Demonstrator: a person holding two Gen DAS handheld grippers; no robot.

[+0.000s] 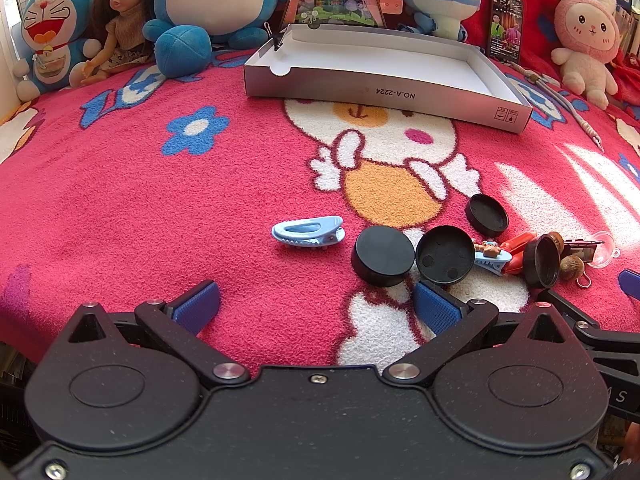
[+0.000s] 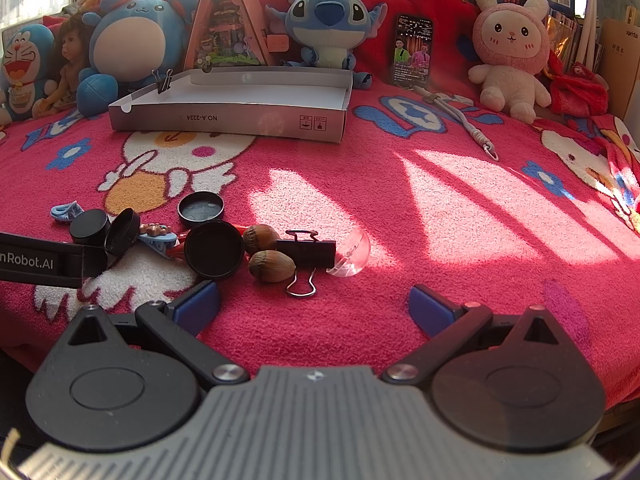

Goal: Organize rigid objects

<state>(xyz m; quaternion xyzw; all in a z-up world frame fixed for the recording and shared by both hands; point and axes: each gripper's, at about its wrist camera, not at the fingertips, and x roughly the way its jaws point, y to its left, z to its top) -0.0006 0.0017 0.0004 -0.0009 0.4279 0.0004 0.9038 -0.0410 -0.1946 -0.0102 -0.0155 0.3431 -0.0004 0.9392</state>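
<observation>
Matt plastic caps (image 1: 383, 255) on fuzzy (terry-like) blanket (image 1: 160, 200).

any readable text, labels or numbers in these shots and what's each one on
"NO.A-2224": printed upside down on the front wall of the white cardboard box.
"nRobot.AI": on the left gripper's arm at the right wrist view's left edge; the start is cut off.
Small symbol icons on the box wall: too small to read.
Phone screen text, book spines and the brown carton's print: too small or blurred.

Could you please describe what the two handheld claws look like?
Both claws have black linkage arms with silver pivots and blue textured pads. The left claw has a speckled black body; the right claw has a ribbed grey one. White lettering ending "nRobot.AI" marks the left claw's side.
</observation>
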